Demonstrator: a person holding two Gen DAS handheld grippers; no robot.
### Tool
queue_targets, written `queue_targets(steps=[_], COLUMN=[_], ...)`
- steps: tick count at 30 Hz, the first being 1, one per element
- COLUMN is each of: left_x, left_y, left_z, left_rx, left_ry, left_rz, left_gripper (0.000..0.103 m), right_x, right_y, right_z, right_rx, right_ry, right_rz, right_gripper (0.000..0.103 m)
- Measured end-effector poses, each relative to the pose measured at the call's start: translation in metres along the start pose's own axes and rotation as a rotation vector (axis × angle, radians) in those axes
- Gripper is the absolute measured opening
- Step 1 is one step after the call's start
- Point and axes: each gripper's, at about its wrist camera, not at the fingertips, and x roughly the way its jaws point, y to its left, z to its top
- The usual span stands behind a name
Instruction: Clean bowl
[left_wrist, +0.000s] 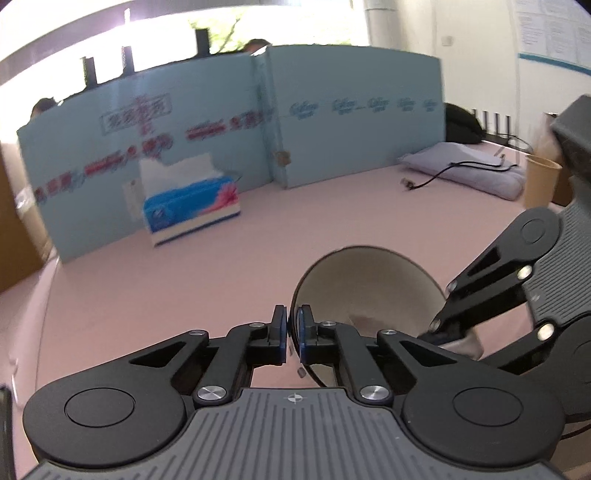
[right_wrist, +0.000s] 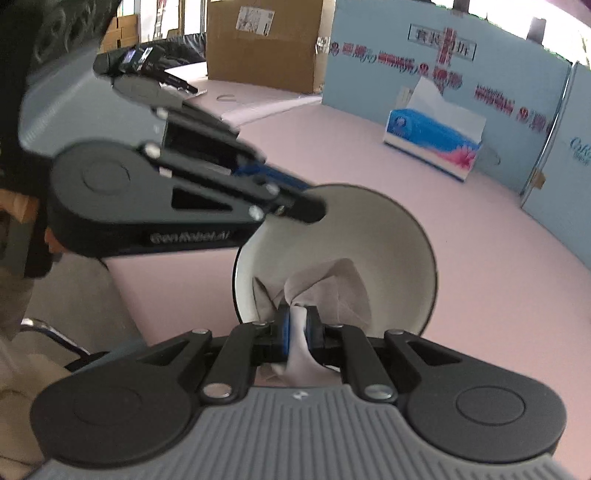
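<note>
A white bowl (left_wrist: 369, 284) with a dark rim sits tilted on the pink table (left_wrist: 184, 288). My left gripper (left_wrist: 293, 328) is shut on the bowl's near left rim, one pad inside and one outside. From the right, my right gripper (left_wrist: 434, 332) reaches into the bowl. In the right wrist view that right gripper (right_wrist: 297, 323) is shut on a crumpled white tissue (right_wrist: 332, 284), which lies against the inside of the bowl (right_wrist: 388, 236). The left gripper (right_wrist: 314, 210) clamps the bowl's far left edge there.
A blue tissue box (left_wrist: 192, 206) stands by the light blue partition panels (left_wrist: 351, 110) at the back. A paper cup (left_wrist: 541, 181), a folded pale cloth (left_wrist: 469, 166) and a black cable (left_wrist: 439, 177) lie at the far right. A cardboard box (right_wrist: 262, 40) stands at the far left.
</note>
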Motion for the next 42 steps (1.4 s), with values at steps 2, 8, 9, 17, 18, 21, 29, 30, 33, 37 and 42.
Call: queue_targets(steps=[2, 8, 9, 17, 18, 21, 29, 30, 33, 37, 42], left_x=[0.001, 0.0, 0.0, 0.001, 0.001, 0.002, 0.003, 0.003, 0.003, 0.002, 0.002], left_y=[-0.006, -0.009, -0.008, -0.006, -0.005, -0.004, -0.001, 0.0, 0.001, 0.0, 0.0], left_z=[0.003, 0.004, 0.004, 0.004, 0.003, 0.003, 0.001, 0.0, -0.001, 0.0, 0.0], left_rx=[0.032, 0.04, 0.038, 0.042, 0.042, 0.04, 0.039, 0.039, 0.039, 0.042, 0.046], left_ry=[-0.002, -0.005, -0.005, 0.0, 0.002, 0.004, 0.005, 0.006, 0.009, 0.008, 0.006], left_rz=[0.009, 0.002, 0.0, -0.008, -0.009, -0.013, -0.019, -0.019, -0.02, -0.019, -0.02], left_gripper=[0.008, 0.01, 0.01, 0.011, 0.011, 0.011, 0.011, 0.011, 0.011, 0.012, 0.012], right_x=[0.0, 0.002, 0.002, 0.006, 0.007, 0.007, 0.006, 0.007, 0.005, 0.004, 0.003], right_y=[0.002, 0.005, 0.004, 0.009, 0.01, 0.008, 0.005, 0.004, 0.004, 0.008, 0.01], right_z=[0.001, 0.0, 0.0, -0.005, -0.006, -0.006, 0.006, 0.007, 0.013, 0.021, 0.027], right_rx=[-0.043, -0.148, -0.153, -0.292, -0.309, -0.321, -0.329, -0.325, -0.316, -0.319, -0.323], right_ry=[0.021, 0.063, 0.065, 0.075, 0.073, 0.062, -0.004, -0.015, -0.046, -0.084, -0.104], right_rz=[-0.025, -0.08, -0.085, -0.23, -0.249, -0.274, -0.324, -0.326, -0.324, -0.313, -0.292], right_gripper=[0.008, 0.008, 0.008, 0.008, 0.008, 0.008, 0.007, 0.007, 0.007, 0.007, 0.007])
